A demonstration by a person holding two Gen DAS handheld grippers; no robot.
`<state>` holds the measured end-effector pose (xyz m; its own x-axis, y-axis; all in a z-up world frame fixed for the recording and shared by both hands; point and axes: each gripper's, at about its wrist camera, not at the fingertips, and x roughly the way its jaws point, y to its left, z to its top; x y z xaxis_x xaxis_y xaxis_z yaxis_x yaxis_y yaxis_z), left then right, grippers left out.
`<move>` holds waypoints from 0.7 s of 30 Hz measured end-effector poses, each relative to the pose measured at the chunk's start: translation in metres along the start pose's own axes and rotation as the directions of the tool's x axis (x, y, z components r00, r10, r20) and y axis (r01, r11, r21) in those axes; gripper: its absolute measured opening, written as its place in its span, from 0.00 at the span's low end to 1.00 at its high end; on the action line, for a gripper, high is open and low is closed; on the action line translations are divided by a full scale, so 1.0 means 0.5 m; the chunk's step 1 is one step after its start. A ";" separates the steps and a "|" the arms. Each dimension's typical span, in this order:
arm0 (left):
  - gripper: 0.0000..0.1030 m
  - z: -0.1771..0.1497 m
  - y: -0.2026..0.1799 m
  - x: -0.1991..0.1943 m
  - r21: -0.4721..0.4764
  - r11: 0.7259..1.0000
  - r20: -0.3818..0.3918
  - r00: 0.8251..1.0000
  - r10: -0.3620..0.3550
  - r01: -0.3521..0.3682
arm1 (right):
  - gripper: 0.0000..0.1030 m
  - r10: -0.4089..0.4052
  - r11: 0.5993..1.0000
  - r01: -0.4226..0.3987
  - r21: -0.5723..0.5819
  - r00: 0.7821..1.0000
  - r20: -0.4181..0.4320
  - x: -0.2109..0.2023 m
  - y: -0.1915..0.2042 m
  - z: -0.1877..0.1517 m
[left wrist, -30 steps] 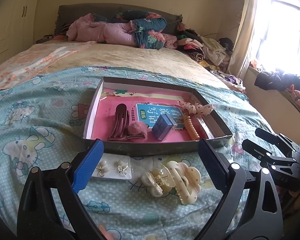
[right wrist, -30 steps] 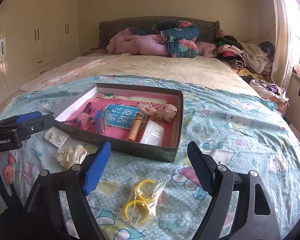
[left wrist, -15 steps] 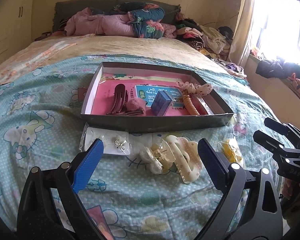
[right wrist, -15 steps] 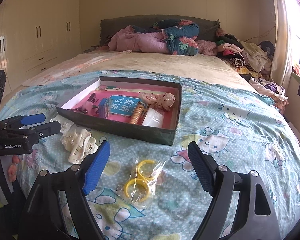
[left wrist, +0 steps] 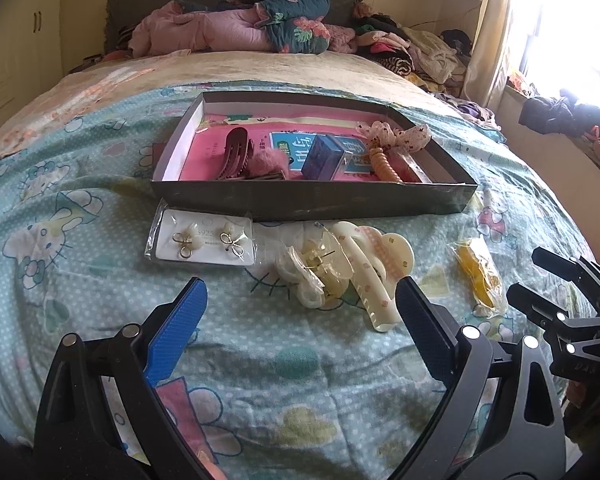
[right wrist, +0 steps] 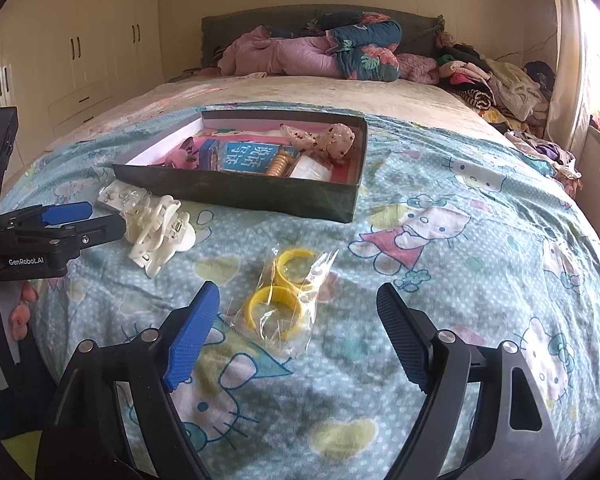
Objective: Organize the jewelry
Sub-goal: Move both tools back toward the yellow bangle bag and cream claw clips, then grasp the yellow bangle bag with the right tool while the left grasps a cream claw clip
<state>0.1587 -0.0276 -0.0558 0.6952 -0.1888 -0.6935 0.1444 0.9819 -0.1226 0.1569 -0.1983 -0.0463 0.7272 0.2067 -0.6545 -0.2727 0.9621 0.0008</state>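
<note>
A shallow dark box [left wrist: 312, 202] lies on the bed [left wrist: 260, 360], on a teal cartoon-print sheet [right wrist: 460, 280]. Inside it, on a pink lining, sit a dark red claw clip [left wrist: 234, 152], a fluffy pink clip [left wrist: 266, 164], a small blue case [left wrist: 322, 157], an amber spiral hair tie [left wrist: 384, 164] and a spotted bow [left wrist: 400, 134].

Outside the box, just in front of its near wall, a card of two bow earrings [left wrist: 204, 242] lies in a clear sleeve. To its right is a clear, yellowish clip [left wrist: 312, 268] touching a larger cream claw clip [left wrist: 376, 268]. Further right, apart from these, a clear bag of yellow rings [right wrist: 286, 294] lies flat on the sheet; in the left wrist view it is only a yellow smear, so its contents are read from the right wrist view.

The left gripper [left wrist: 300, 320] hangs over the sheet with its jaws wide apart and nothing between them; the two pale clips lie just beyond its tips. A few fingers [right wrist: 20, 304] of the hand holding it show at the left edge of the right wrist view.

The right gripper [right wrist: 298, 320] is likewise spread wide and holds nothing. The bag of rings lies between and just ahead of its blue pads [right wrist: 192, 336], not touched by either.

At the head of the bed are a pink quilt [right wrist: 284, 56] and a heap of clothes [right wrist: 492, 84]; a wardrobe [right wrist: 80, 52] stands on the left.
</note>
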 end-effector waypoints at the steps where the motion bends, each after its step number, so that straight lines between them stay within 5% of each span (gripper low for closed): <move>1: 0.84 -0.001 -0.001 0.003 0.001 1.000 -0.006 1.000 0.002 -0.002 | 0.76 0.000 1.000 0.000 0.001 1.000 -0.005 0.003 0.000 -0.003; 17: 0.84 -0.013 0.009 0.032 -0.043 0.999 -0.051 0.999 -0.020 0.018 | 0.79 0.051 0.998 -0.049 0.031 0.995 -0.089 0.081 0.009 -0.015; 21: 0.84 -0.013 0.014 0.035 -0.066 0.997 -0.054 0.998 -0.045 0.042 | 0.63 0.060 0.998 -0.061 -0.002 0.994 -0.088 0.090 0.025 -0.011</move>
<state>0.1673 -0.0238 -0.0732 0.6491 -0.2318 -0.7245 0.1266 0.9721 -0.1976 0.1827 -0.1780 -0.0802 0.6514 0.2480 -0.7170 -0.3179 0.9473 0.0388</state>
